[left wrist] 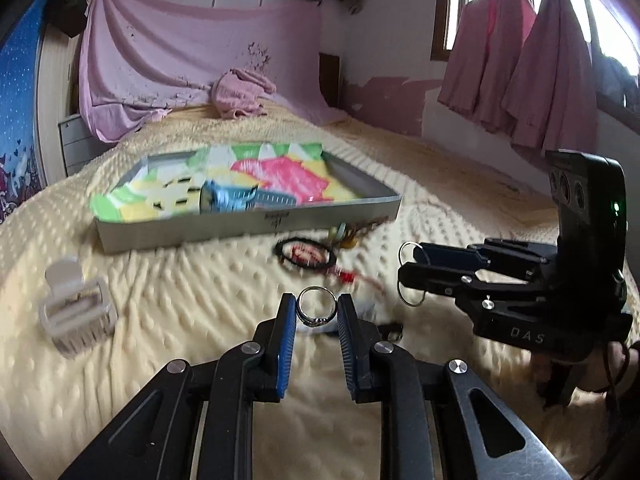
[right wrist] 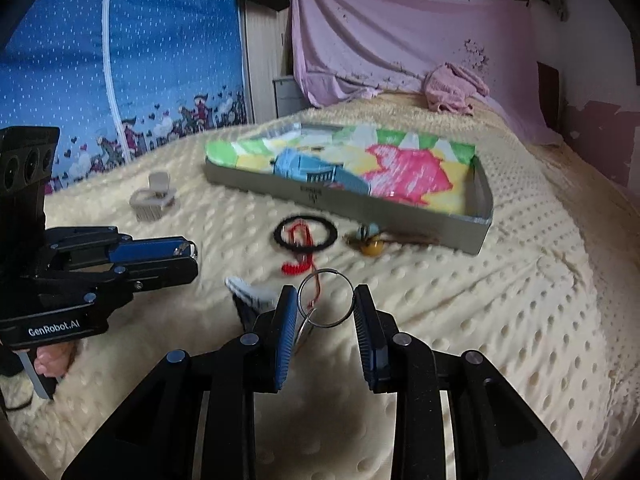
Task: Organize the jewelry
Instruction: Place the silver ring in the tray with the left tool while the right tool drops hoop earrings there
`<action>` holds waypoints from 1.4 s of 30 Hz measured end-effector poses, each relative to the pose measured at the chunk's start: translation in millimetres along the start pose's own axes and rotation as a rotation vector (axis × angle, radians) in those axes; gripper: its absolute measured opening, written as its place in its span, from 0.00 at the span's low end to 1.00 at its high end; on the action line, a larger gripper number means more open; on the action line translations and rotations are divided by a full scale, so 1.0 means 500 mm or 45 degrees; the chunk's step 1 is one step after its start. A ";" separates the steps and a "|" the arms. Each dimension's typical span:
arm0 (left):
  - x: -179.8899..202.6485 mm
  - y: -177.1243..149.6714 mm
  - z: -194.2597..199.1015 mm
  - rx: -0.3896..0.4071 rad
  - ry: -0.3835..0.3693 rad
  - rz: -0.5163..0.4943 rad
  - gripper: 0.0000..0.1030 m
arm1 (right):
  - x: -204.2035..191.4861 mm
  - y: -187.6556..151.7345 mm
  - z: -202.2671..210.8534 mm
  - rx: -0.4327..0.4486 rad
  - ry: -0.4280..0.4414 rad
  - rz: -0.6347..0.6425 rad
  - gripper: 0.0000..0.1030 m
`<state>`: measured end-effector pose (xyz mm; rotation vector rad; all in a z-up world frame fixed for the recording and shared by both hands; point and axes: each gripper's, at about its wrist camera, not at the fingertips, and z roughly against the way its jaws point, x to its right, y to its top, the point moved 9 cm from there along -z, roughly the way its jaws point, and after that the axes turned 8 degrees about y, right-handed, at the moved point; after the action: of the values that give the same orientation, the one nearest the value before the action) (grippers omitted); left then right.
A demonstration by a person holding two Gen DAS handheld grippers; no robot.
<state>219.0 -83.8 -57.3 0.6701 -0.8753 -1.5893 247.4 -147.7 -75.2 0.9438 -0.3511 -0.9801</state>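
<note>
In the left wrist view, our left gripper (left wrist: 318, 314) pinches a small silver ring (left wrist: 317, 306) above the bed; the tray (left wrist: 248, 224) sits at twelve o'clock, so we carry it there gently. In the right wrist view, our right gripper (right wrist: 326, 306) pinches two thin hoops (right wrist: 326, 298); we hold tight and go slowly.

"GenRobot.AI" stands in white on the left gripper (right wrist: 192, 258) body, at about eight o'clock in the right wrist view. "DAS" marks the right gripper (left wrist: 404, 270) body, four o'clock. The tray (left wrist: 248, 226) wall bears a dark print, perhaps characters, unreadable.
</note>
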 end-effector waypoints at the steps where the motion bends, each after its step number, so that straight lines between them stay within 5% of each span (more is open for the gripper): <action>1: -0.001 0.011 -0.003 0.007 -0.002 0.005 0.19 | 0.000 0.007 0.003 0.016 0.004 -0.005 0.25; 8: -0.037 0.107 -0.052 0.057 0.023 0.105 0.19 | 0.031 0.085 0.011 0.106 -0.020 0.011 0.25; 18: -0.165 0.209 -0.137 0.100 0.207 0.259 0.19 | 0.110 0.215 -0.070 0.207 -0.043 -0.044 0.25; 25: -0.241 0.192 -0.201 -0.030 0.288 0.369 0.19 | 0.128 0.220 -0.190 0.101 -0.020 -0.117 0.25; 34: -0.250 0.145 -0.254 -0.193 0.325 0.354 0.20 | 0.120 0.183 -0.272 -0.069 -0.027 -0.112 0.25; 42: -0.238 0.137 -0.254 -0.200 0.335 0.306 0.23 | 0.120 0.166 -0.290 -0.126 -0.021 -0.126 0.26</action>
<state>382.8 4.5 -75.9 0.6203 -0.6051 -1.3044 417.8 -104.6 -99.7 0.8697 -0.2692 -1.0868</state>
